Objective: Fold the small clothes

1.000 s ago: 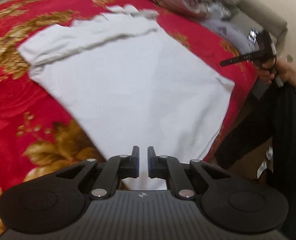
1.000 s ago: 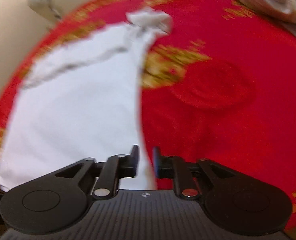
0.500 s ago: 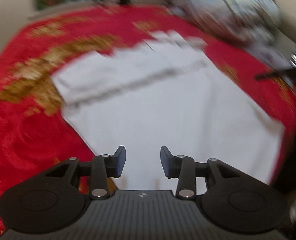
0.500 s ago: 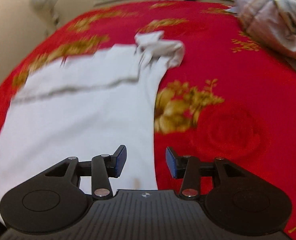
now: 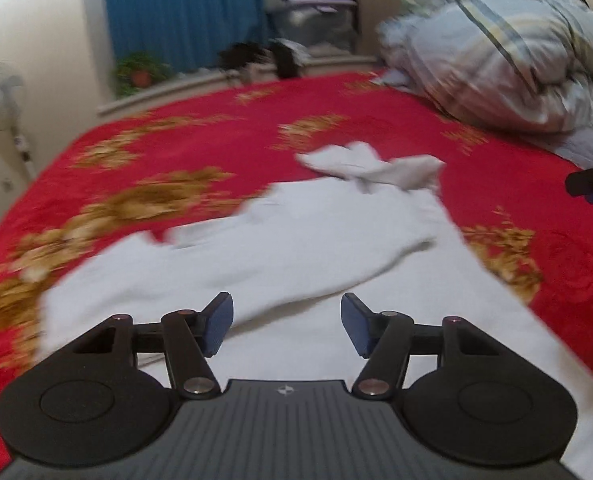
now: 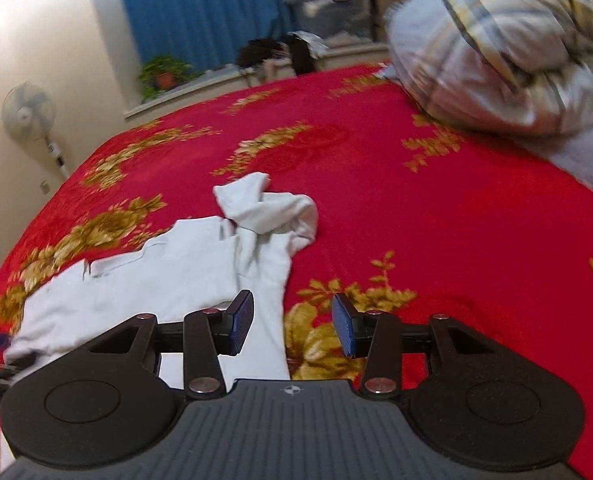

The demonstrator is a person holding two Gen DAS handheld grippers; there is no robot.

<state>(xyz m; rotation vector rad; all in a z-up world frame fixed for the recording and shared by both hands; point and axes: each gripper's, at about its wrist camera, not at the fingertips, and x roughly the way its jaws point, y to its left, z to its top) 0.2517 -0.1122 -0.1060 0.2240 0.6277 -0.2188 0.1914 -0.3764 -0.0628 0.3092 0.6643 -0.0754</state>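
Shirt (image 5: 296,248): white, flat on my red bed (image 5: 216,136), long axis running away from me, bunched sleeve (image 6: 268,210) at the far end.
Left gripper (image 5: 286,322): spread wide, empty, over the shirt's near part.
Right gripper (image 6: 292,322): spread wide, empty, over the shirt's right edge.
Key relation: sleeve lies ahead, just left of my right gripper, so I judge my right hand nearer.

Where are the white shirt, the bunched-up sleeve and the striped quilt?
white shirt (image 5: 304,248), left wrist view, flat body.
bunched-up sleeve (image 6: 272,210), right wrist view, crumpled middle.
striped quilt (image 6: 508,52), right wrist view, front bulge.
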